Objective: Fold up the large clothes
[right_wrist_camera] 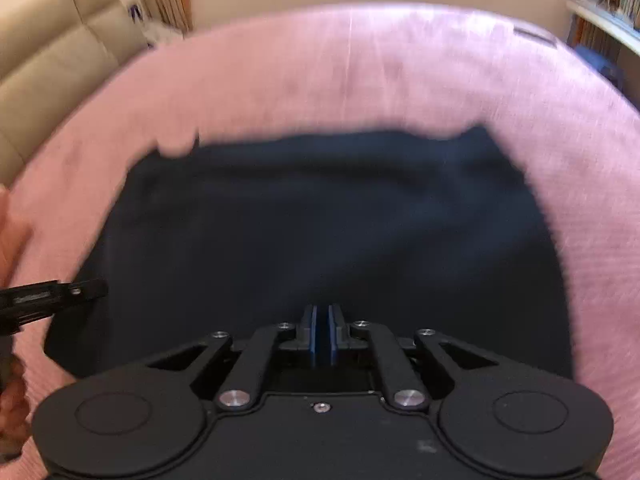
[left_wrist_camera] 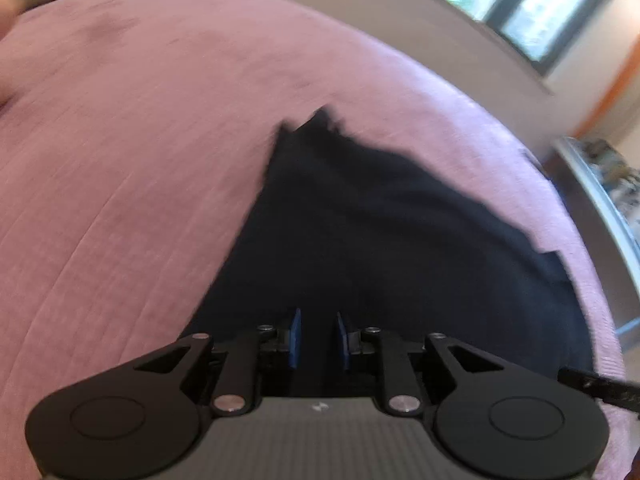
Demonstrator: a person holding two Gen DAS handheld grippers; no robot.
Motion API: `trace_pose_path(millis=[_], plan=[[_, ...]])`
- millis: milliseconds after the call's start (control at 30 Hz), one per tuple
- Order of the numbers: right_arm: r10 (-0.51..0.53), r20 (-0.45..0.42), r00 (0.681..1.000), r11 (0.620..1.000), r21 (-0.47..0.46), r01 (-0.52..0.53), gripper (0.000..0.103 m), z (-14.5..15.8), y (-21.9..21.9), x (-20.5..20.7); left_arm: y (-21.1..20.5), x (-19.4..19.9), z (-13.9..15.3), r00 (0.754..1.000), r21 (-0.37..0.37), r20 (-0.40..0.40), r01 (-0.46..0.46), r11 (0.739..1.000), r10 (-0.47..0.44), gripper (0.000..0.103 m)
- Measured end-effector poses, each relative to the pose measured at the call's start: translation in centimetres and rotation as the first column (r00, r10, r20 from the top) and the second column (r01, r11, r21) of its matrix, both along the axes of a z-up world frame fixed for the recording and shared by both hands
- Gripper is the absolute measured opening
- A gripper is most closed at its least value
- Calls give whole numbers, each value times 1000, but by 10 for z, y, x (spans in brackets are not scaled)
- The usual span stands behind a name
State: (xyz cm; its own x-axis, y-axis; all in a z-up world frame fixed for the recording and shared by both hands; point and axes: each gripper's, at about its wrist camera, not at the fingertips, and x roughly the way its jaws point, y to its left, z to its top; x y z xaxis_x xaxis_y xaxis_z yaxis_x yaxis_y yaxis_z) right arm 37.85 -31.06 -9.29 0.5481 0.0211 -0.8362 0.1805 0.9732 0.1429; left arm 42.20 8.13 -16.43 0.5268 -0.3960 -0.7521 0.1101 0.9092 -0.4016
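A dark navy garment (left_wrist_camera: pixel 380 232) lies spread on the pink bed cover (left_wrist_camera: pixel 140 140) and runs from its far tip back under my left gripper (left_wrist_camera: pixel 318 336). The left blue pads (left_wrist_camera: pixel 295 336) stand a narrow gap apart over the cloth, with only dark fabric showing in the gap. In the right wrist view the same garment (right_wrist_camera: pixel 320 220) fills the middle, its far edge blurred. My right gripper (right_wrist_camera: pixel 322 334) has its pads almost together on the garment's near edge. The left gripper's black finger (right_wrist_camera: pixel 76 292) pokes in at the left over the cloth.
The pink bed cover (right_wrist_camera: pixel 360 68) surrounds the garment on all sides. A beige padded headboard (right_wrist_camera: pixel 52 60) stands at the far left, a window (left_wrist_camera: pixel 540 12) at the far right, and a shelf with books (right_wrist_camera: pixel 608 12) beyond the bed. A hand (right_wrist_camera: pixel 12 400) shows at the lower left.
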Motion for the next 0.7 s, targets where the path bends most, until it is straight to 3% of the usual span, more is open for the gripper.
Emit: trace_pose_path(millis=[67, 167, 333, 400, 467, 567, 700], plan=[[-17, -50, 999, 1000, -11, 17, 1, -22, 7, 1, 13, -15, -10, 999, -20, -31, -37, 999, 36, 16], [-45, -30, 999, 999, 0, 45, 0, -26, 4, 0, 27, -27, -7, 997, -36, -44, -62, 997, 60, 15], [-46, 16, 999, 998, 53, 45, 9, 5, 7, -11, 63, -57, 10, 988, -68, -88, -136, 988, 130, 30], [-30, 64, 998, 996, 85, 25, 9, 17, 15, -19, 73, -66, 16, 982, -84, -106, -169, 982, 159, 43], [6, 84, 996, 998, 58, -11, 9, 23, 29, -23, 78, -72, 17, 976, -98, -118, -194, 976, 182, 52], [51, 95, 994, 999, 3, -52, 9, 19, 50, -28, 81, -74, 9, 971, -110, -130, -215, 971, 200, 53], [47, 101, 994, 999, -26, -45, 9, 2, 62, -22, 82, -67, -14, 958, -220, -165, -267, 938, 233, 54]])
